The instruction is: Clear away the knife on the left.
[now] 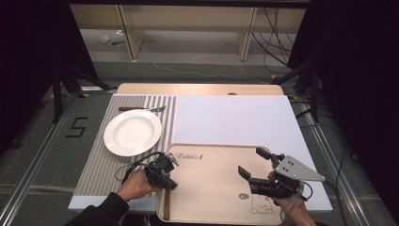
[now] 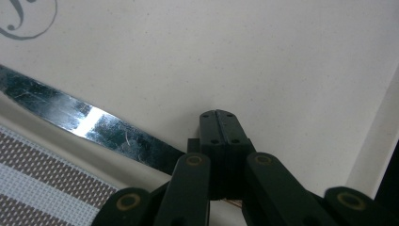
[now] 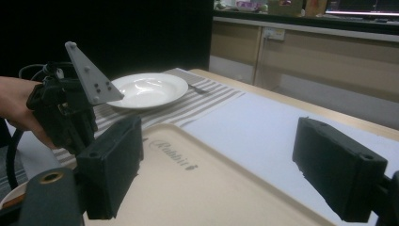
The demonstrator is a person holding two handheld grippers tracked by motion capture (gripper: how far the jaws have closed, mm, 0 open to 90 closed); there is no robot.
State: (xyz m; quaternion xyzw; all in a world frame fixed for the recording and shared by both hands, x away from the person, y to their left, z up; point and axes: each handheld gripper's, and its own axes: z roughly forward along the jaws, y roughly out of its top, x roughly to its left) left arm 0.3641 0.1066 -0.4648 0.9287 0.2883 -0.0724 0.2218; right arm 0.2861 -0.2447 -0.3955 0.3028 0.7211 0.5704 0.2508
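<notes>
High view — knife in left hand-held gripper

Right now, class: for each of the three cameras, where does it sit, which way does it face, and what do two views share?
High view: above the near side, facing forward and down on the table; forearms and both hand-held grippers show.
Left gripper view: on the left hand-held gripper, facing down at the tray and knife; its jaws shut.
Right gripper view: on the right hand-held gripper, facing across the tray to the plate; its jaws apart.
Shared: the tray.

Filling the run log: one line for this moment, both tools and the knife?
left tool: shut on knife, at tray left edge | right tool: open, empty, over tray | plate: empty on striped mat
</notes>
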